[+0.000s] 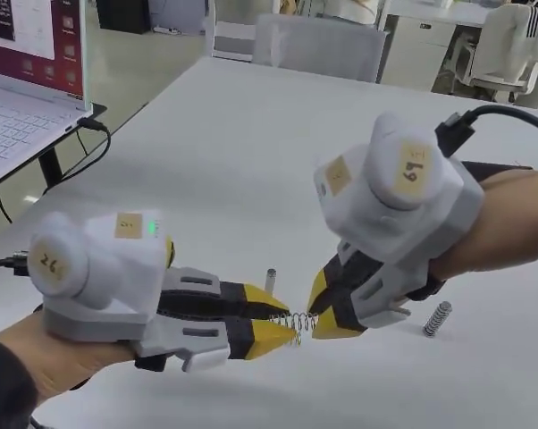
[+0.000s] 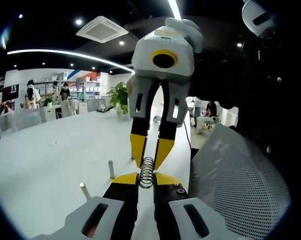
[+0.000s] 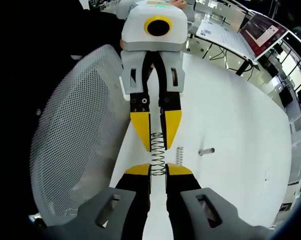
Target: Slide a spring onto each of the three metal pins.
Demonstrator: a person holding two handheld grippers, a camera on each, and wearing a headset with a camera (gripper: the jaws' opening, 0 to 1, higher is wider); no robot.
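Observation:
A small metal spring (image 1: 300, 323) hangs level just above the white table (image 1: 251, 152), stretched between both grippers. My left gripper (image 1: 285, 323) is shut on its left end and my right gripper (image 1: 321, 320) is shut on its right end. In the left gripper view the spring (image 2: 147, 172) runs from my own left gripper (image 2: 146, 179) up to the right gripper (image 2: 150, 152). Two upright metal pins (image 2: 111, 169) (image 2: 84, 191) stand to the left. One pin (image 1: 271, 279) stands just behind the grippers. A second spring (image 1: 437, 318) lies loose on the table to the right.
An open laptop (image 1: 28, 80) with a black cable (image 1: 99, 134) sits at the far left edge of the table. Grey chairs (image 1: 318, 45) stand beyond the far edge. A mesh chair back (image 3: 75, 130) is close to the table's near edge.

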